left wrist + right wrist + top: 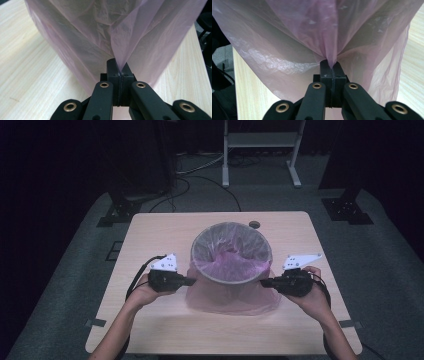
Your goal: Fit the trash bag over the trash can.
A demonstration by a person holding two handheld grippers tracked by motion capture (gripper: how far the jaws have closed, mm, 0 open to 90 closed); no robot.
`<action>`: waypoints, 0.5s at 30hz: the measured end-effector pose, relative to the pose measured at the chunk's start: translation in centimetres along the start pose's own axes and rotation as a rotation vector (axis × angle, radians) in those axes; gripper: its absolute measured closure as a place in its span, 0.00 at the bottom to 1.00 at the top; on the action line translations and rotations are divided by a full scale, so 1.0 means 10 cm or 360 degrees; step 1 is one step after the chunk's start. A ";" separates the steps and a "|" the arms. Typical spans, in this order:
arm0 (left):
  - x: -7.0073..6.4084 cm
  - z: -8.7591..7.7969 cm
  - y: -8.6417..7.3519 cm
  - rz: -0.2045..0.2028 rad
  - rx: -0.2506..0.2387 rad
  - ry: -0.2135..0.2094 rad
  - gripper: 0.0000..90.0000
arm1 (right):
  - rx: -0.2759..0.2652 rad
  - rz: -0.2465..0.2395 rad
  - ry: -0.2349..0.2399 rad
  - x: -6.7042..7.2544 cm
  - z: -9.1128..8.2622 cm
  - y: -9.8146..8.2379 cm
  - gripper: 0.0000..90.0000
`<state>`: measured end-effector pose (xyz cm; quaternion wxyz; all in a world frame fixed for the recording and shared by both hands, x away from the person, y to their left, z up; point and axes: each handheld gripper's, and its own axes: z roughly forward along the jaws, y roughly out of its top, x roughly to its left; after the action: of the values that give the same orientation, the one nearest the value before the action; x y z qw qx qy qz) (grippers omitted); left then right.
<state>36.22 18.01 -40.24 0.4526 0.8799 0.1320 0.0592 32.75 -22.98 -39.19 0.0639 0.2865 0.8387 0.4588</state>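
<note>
A round grey waste bin (231, 270) stands on the middle of the table, lined with a thin pink plastic bag (232, 295) that hangs down over its outside. My left gripper (193, 281) is at the bin's left side, shut on a pinched fold of the pink bag (120, 56). My right gripper (263, 282) is at the bin's right side, shut on another fold of the bag (331, 60). In both gripper views the film rises in a taut pleat from between the closed jaws.
The light wooden table (150, 235) has bare room around the bin. A small dark round grommet (254, 224) sits behind the bin. Beyond the table lie cables, dark stands and a white frame (260, 150) on grey carpet.
</note>
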 end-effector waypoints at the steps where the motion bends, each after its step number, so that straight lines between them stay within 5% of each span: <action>1: 0.00 0.00 -0.01 -0.0007 -0.0012 0.0007 1.00 | 0.0003 0.0002 0.0000 0.00 0.01 -0.01 1.00; 3: -0.01 -0.02 -0.03 -0.0049 -0.0012 0.0003 0.84 | 0.0004 0.0025 0.0021 -0.01 0.00 -0.04 0.99; 4: -0.02 -0.03 -0.03 -0.0077 -0.0004 0.0020 0.68 | -0.0005 0.0042 0.0054 -0.03 -0.02 -0.05 0.84; 5: -0.04 -0.05 -0.04 -0.0071 -0.0015 0.0021 0.64 | -0.0017 0.0044 0.0064 -0.03 -0.04 -0.07 0.77; 7: -0.08 -0.08 -0.07 -0.0093 -0.0043 0.0024 0.52 | 0.0005 0.0042 0.0046 -0.04 -0.13 -0.09 0.71; 11: -0.16 -0.11 -0.12 -0.0127 -0.0027 0.0057 0.32 | 0.0009 0.0041 0.0030 -0.02 -0.44 -0.04 0.69; 15: -0.20 -0.14 -0.15 -0.0171 -0.0019 0.0075 0.22 | -0.0019 -0.0014 0.0011 0.06 -0.68 0.18 0.70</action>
<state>33.68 19.39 -40.64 0.4571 0.8672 0.1892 0.0564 30.50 -26.86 -33.81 0.0646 0.2808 0.8374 0.4644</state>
